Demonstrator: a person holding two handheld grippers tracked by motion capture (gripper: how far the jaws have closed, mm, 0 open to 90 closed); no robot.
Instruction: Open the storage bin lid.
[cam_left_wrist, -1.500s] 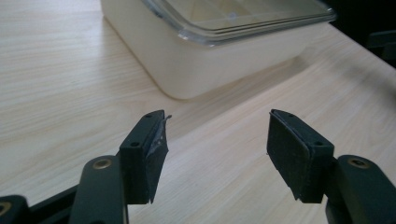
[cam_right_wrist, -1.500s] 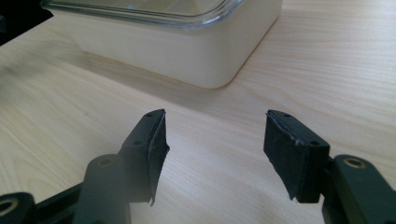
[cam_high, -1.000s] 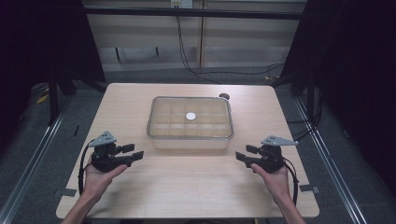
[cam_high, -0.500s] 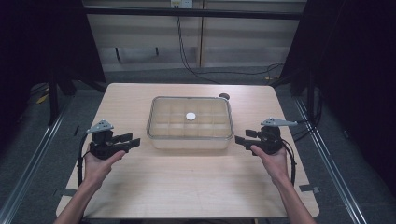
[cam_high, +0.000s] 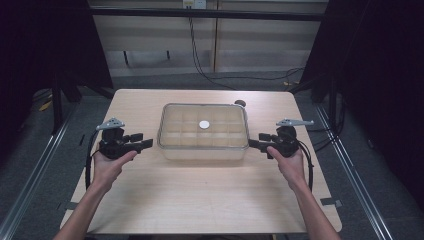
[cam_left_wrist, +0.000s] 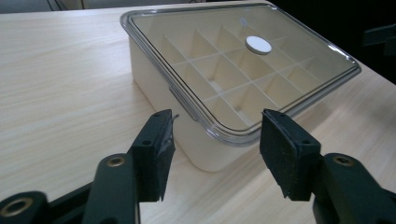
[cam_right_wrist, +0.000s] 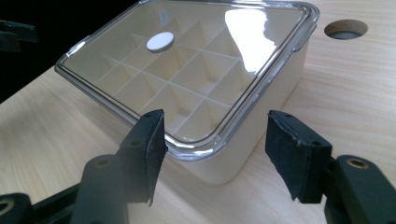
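A cream box (cam_high: 203, 148) with inner dividers stands mid-table under a clear lid (cam_high: 203, 125) that carries a white round disc (cam_high: 204, 124). My left gripper (cam_high: 146, 144) is open just left of the box's near left corner, jaws pointing at it. In the left gripper view that lid corner (cam_left_wrist: 233, 133) lies just beyond the gap between my fingertips (cam_left_wrist: 154, 149). My right gripper (cam_high: 254, 144) is open at the box's near right corner. In the right gripper view the lid corner (cam_right_wrist: 196, 149) sits just ahead of the jaws, with the disc (cam_right_wrist: 160, 41) farther off.
The wooden table (cam_high: 200, 200) has a round cable hole (cam_high: 240, 103) behind the box's far right corner, also in the right gripper view as the hole (cam_right_wrist: 345, 29). Cables trail from both grippers. Dark floor and metal rails flank the table.
Both grippers have moved forward and inward from the table's near sides to the box's two near corners. Both have stayed open.
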